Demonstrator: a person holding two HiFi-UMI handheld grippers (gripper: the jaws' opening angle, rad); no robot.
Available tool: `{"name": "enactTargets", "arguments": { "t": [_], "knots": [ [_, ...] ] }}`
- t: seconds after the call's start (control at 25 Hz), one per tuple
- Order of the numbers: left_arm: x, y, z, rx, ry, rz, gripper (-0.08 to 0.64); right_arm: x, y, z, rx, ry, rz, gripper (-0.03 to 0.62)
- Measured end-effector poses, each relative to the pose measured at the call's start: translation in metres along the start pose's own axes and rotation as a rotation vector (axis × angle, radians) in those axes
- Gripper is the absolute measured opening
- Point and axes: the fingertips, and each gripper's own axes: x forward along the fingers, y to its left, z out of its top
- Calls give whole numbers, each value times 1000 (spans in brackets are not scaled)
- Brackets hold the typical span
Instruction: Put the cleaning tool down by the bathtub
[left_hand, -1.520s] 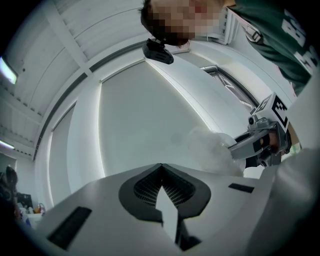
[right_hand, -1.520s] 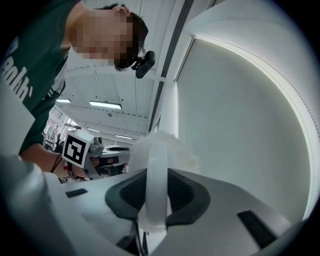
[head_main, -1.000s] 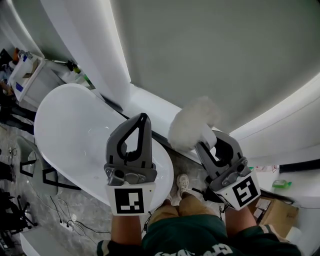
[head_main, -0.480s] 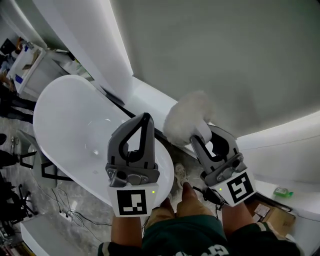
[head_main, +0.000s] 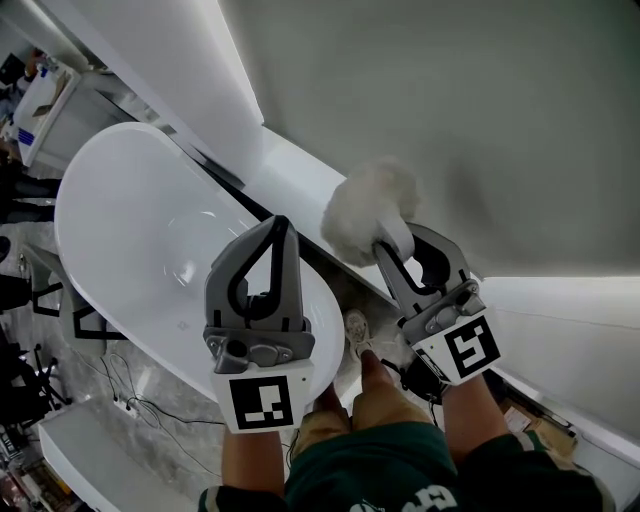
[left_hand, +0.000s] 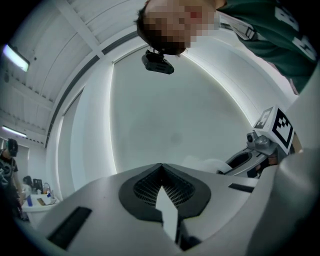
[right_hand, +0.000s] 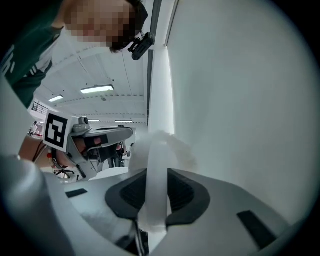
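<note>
The cleaning tool (head_main: 368, 208) is a fluffy white duster head on a white handle (right_hand: 156, 165). My right gripper (head_main: 392, 247) is shut on that handle, and the head sticks out beyond the jaws toward the grey wall. It hangs over the gap between the white bathtub (head_main: 130, 235) and the white ledge (head_main: 295, 175). My left gripper (head_main: 279, 228) hovers over the tub's near end, its jaws shut with nothing between them. In the left gripper view the left gripper (left_hand: 161, 166) has its tips touching, with the right gripper (left_hand: 260, 150) off to the right.
The person's shoes (head_main: 356, 330) stand on the grey floor between tub and ledge. Cables (head_main: 135, 405) lie on the floor at lower left. A white table (head_main: 40, 95) with small items stands at far upper left. The grey wall (head_main: 450, 100) rises behind the ledge.
Both grippers have sunk and moved toward the wall and the tub's end. The duster stays in the right gripper. The left jaws stay shut.
</note>
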Motion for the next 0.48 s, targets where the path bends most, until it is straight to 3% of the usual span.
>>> {"name": "enactTargets", "arguments": {
  "t": [0.48],
  "knots": [
    [16,4,-61,-21,65,60,6,62,-15,-113,5,193,52,92]
  ]
}}
